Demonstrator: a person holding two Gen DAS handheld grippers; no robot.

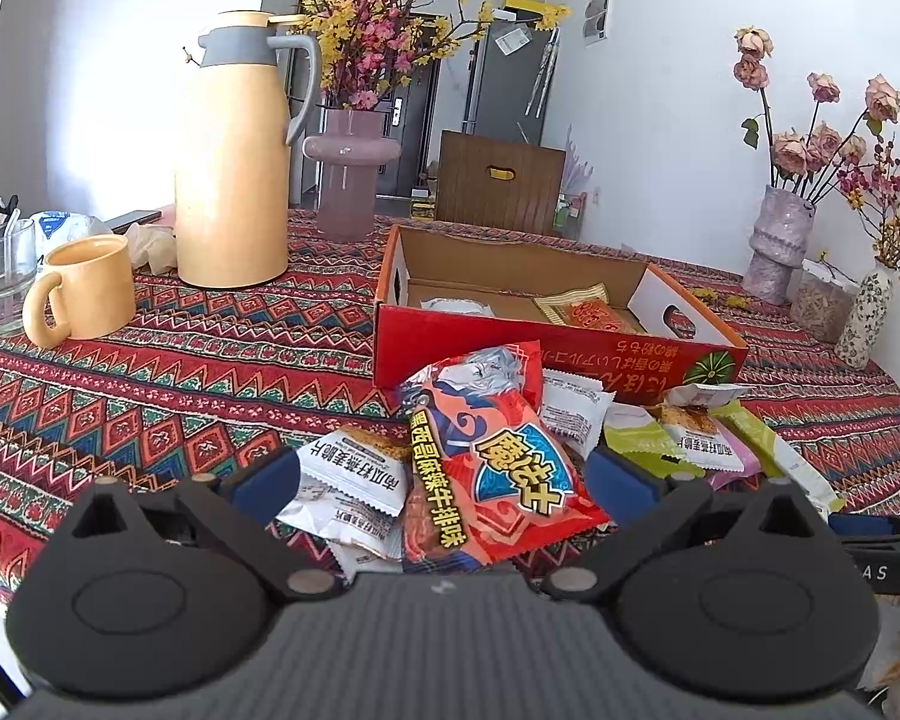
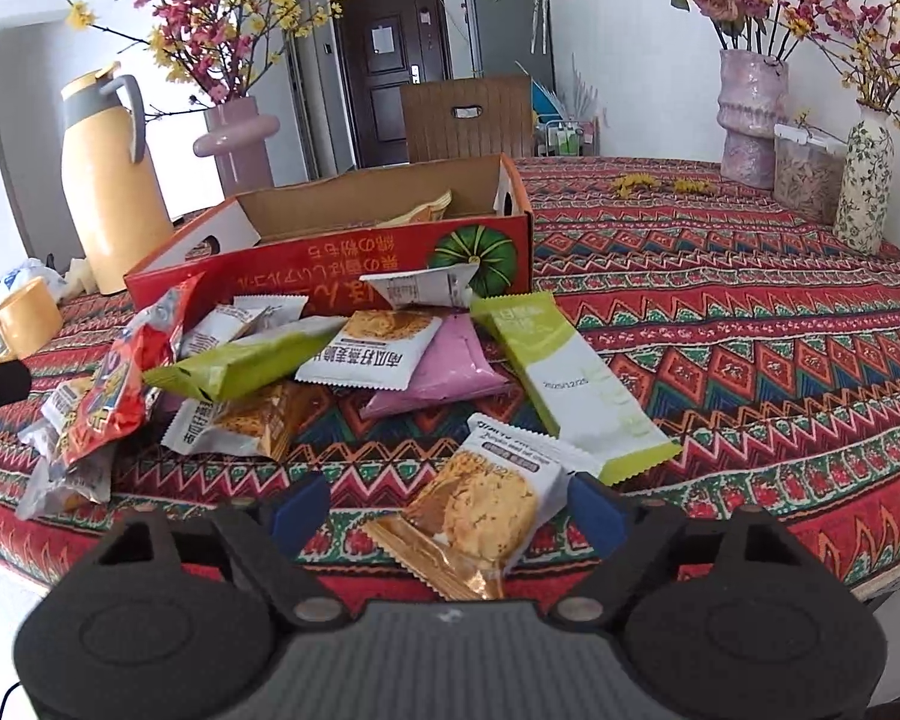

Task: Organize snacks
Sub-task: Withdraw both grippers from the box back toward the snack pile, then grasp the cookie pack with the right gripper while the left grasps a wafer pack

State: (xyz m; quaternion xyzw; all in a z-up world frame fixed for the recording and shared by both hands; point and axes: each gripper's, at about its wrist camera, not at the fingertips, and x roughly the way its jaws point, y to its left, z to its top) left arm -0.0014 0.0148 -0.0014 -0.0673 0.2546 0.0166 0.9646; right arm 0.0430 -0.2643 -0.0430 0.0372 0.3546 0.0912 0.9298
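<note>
Slippage threatened: both the right tool (image 2: 447, 507), spread around the cracker packet (image 2: 486, 516), and the left tool (image 1: 444, 480), spread around the red bag (image 1: 498, 468), could pinch only crinkly wrapper edges.

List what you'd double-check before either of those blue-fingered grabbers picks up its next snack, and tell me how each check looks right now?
1. Right gripper jaws apart around the oat biscuit packet: ok.
2. Pads pressing on that packet: not ok, gaps on both sides.
3. Left gripper lined up on the red snack bag: ok, bag lies between its open jaws.
4. Red cardboard box has room: ok, only a few packets inside.
5. Biscuit packet free of neighbours: cannot tell, green-and-white bar lies close behind.
</note>
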